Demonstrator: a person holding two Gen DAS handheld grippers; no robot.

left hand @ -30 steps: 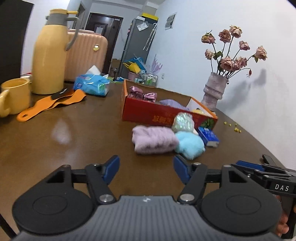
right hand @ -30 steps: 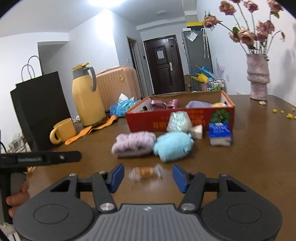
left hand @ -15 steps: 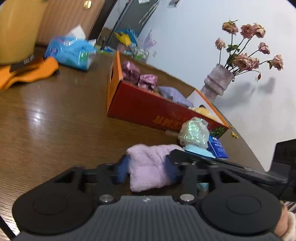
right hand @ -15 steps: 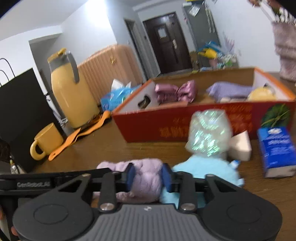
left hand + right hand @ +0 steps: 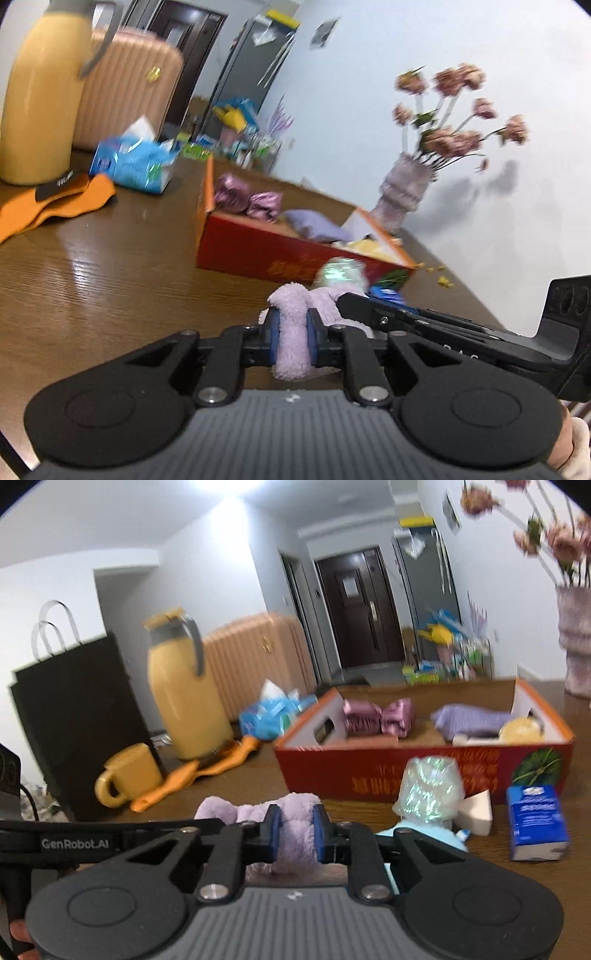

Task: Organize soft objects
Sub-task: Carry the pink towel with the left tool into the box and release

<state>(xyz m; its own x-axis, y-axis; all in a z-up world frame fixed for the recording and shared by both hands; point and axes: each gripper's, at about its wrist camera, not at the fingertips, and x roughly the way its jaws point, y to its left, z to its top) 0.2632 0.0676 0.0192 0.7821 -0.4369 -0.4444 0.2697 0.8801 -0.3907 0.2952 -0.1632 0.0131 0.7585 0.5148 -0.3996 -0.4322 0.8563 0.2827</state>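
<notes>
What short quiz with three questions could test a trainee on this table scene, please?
1. True or false: both tools are closing on the same lilac fluffy cloth.
2. Which item lies inside the red cardboard box? A. the pink satin bow B. the blue packet C. the yellow mug
3. Fill in: the white sponge wedge lies between the blue packet and the iridescent ____.

Key: 1 true: left tool and right tool each have it between the pads. 2 A. 3 bag.
</notes>
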